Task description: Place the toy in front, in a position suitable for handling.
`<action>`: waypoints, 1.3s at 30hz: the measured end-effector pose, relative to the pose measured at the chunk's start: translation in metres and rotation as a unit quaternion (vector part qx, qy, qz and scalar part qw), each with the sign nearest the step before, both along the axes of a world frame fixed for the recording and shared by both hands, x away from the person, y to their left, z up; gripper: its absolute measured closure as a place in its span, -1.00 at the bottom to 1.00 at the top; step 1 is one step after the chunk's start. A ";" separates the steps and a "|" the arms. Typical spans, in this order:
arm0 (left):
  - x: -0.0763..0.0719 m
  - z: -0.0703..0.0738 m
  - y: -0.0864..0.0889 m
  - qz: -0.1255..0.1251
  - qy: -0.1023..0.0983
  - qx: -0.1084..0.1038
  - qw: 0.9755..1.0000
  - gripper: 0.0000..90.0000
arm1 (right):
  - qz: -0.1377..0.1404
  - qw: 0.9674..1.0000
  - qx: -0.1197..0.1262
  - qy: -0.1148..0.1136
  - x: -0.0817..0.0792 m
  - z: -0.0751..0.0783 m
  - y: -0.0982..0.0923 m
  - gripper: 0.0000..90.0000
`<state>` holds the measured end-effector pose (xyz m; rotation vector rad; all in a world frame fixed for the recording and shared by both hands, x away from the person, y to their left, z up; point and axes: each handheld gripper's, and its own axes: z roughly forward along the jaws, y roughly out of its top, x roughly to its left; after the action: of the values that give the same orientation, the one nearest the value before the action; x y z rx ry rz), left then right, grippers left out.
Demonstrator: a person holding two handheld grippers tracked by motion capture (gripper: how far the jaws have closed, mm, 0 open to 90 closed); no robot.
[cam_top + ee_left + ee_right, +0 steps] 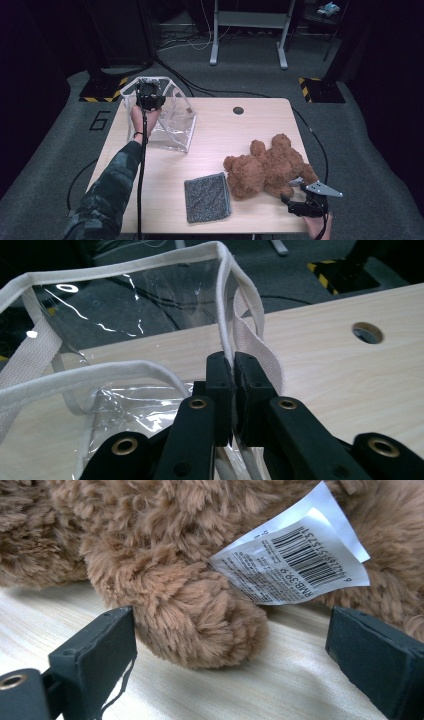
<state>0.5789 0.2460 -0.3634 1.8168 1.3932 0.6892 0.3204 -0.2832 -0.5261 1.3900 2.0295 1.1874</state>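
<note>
Your left gripper (pixel 149 100) sits at the far-left corner of the wooden table (pixel 240 135), well apart from the brown teddy bear (pixel 267 167) that serves as landmark. In the left gripper view its jaws are pressed together on the white fabric rim of a clear plastic bag (pixel 125 300); a white webbing handle (pixel 252 335) loops just beside the jaw tips. The bag (pixel 172 117) stands open on the table, far left of the bear and farther from you.

The bear lies on the table near the right edge, its head toward the near-left. A grey folded cloth (pixel 207 197) lies flat just left of the bear's head, near the front edge.

Your right gripper (pixel 300 200) rests at the bear's near-right side. In the right gripper view its jaws stand wide apart with one furry paw (pixel 200 615) between them; neither jaw touches the fur. A white barcode tag (pixel 295 562) hangs from the bear just above and to the right of that paw. A round cable hole (pixel 238 110) lies in the tabletop beyond the bear.
</note>
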 end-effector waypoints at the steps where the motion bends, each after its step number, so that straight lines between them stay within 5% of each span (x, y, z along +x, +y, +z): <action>1: 0.003 0.000 0.004 0.008 -0.004 0.008 1.000 0.89 | 0.000 1.000 0.000 0.000 0.000 0.000 0.000 -0.88; 11: 0.015 0.003 0.016 0.047 -0.014 0.026 0.998 0.81 | 0.003 1.000 0.000 0.000 0.000 0.000 -0.001 -0.88; 16: 0.009 0.007 0.013 0.029 -0.011 0.016 0.999 0.00 | 0.002 1.000 -0.002 -0.001 0.000 0.000 -0.001 -0.88; 21: -0.022 0.019 0.011 0.004 -0.051 0.004 0.999 -0.34 | 0.000 1.000 -0.002 0.000 0.000 0.000 0.000 -0.88; 28: -0.050 0.025 0.022 -0.010 -0.071 -0.026 0.997 -0.50 | -0.002 1.000 -0.001 0.000 0.000 0.000 0.000 -0.88; 32: -0.062 0.014 0.024 -0.021 -0.069 -0.026 0.997 -0.53 | -0.001 1.000 -0.001 0.002 0.000 0.000 0.000 -0.88; 39: -0.065 -0.029 0.018 -0.025 -0.035 -0.031 0.999 -0.49 | -0.001 1.000 -0.002 0.002 0.000 0.000 0.000 -0.88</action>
<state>0.5134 0.2640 -0.3920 1.7569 1.3052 0.6683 0.3205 -0.2829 -0.5260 1.3940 2.0308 1.1805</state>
